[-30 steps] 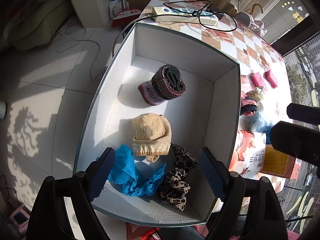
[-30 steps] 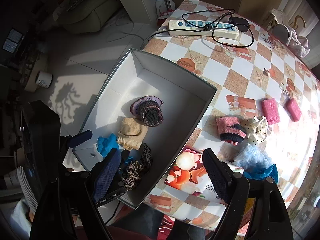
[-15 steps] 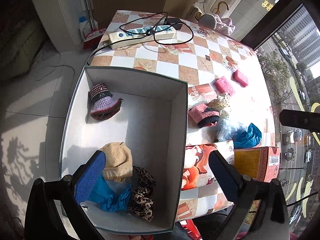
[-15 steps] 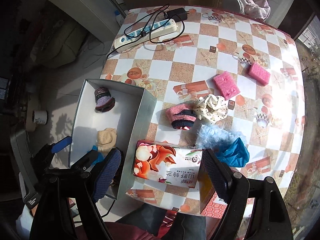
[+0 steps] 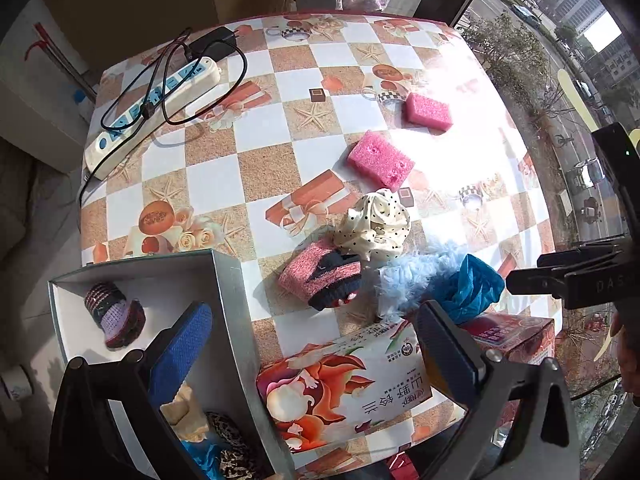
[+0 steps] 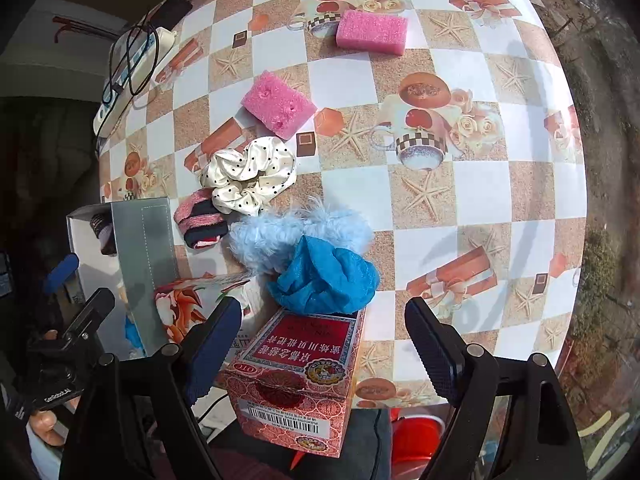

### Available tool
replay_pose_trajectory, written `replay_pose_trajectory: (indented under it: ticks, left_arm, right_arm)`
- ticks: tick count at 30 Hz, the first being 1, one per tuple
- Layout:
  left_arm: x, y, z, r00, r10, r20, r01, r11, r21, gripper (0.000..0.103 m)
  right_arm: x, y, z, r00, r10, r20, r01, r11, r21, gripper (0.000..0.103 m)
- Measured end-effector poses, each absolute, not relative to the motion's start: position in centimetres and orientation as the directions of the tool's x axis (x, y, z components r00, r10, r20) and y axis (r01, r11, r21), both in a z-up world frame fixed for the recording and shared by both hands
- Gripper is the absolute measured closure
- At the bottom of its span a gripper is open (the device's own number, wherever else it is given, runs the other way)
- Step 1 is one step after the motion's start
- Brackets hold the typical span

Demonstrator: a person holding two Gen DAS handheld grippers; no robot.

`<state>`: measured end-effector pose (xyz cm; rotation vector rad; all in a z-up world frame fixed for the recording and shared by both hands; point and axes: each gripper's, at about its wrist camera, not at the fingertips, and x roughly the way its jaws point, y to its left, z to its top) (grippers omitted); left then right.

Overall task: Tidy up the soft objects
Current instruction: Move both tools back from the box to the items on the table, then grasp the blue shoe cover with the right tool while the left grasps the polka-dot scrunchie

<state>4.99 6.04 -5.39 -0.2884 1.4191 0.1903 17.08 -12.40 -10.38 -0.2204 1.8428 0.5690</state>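
The left gripper (image 5: pixel 312 344) hangs above the near edge of the table (image 5: pixel 256 132), its jaws wide apart with nothing between them; they have just been opening. The right gripper (image 6: pixel 320 344) is also open and empty, above the red carton (image 6: pixel 296 376).

The landmark is the white box (image 5: pixel 230 320) at the table's near left corner. Inside it lie a striped knitted piece (image 5: pixel 114 316), a beige sock (image 5: pixel 184 412), a leopard scrunchie (image 5: pixel 232 440) and a bit of blue cloth (image 5: pixel 200 456). Just beside the box, on its right, lies a flowered tissue pack (image 5: pixel 340 388). Beyond the pack, near the box's right wall, rests a pink and dark rolled sock (image 5: pixel 320 276), touching a cream dotted scrunchie (image 6: pixel 248 176). Right of the sock lie a pale blue fluffy scrunchie (image 6: pixel 288 236) and a bright blue scrunchie (image 6: pixel 324 276), touching one another. Two pink sponges (image 5: pixel 380 160) (image 5: pixel 428 112) lie further from the box, apart from each other.
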Motion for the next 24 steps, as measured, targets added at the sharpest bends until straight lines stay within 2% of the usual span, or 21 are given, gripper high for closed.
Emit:
replay_pose_trajectory:
  ticks: [7, 11, 14, 19, 21, 24]
  left_arm:
    - [10.9, 4.3, -11.2, 0.019, -0.020, -1.000, -0.247, 0.969, -0.024, 0.000]
    - [13.0, 3.2, -14.6, -0.066, 0.001, -0.998, -0.210, 0.978, 0.015, 0.000]
    - [13.9, 2.6, -16.8, -0.121, 0.031, -0.992, -0.193, 0.980, 0.054, 0.000]
    - [14.6, 3.4, -17.6, -0.107, 0.175, -0.979, -0.200, 0.960, 0.193, 0.000]
    - [14.7, 5.1, -17.4, -0.101, 0.249, -0.963, -0.239, 0.934, 0.266, 0.000]
    - [14.3, 8.2, -16.3, -0.097, 0.254, -0.962, -0.351, 0.896, 0.272, 0.000]
  right_arm:
    - [17.5, -11.4, -17.2, -0.534, 0.098, -0.840, -0.403, 0.844, 0.354, 0.018]
    - [16.6, -10.7, -20.3, -0.582, -0.006, -0.813, -0.479, 0.811, 0.337, 0.018]
    - [15.9, -11.4, -21.6, -0.553, -0.094, -0.828, -0.552, 0.785, 0.279, 0.018]
    - [16.9, -15.2, -22.4, -0.503, -0.110, -0.857, -0.545, 0.810, 0.215, 0.018]
    - [17.8, -17.0, -22.6, -0.460, -0.136, -0.878, -0.546, 0.823, 0.159, 0.018]
    - [20.1, -20.2, -22.3, -0.363, -0.160, -0.918, -0.512, 0.857, 0.053, 0.018]
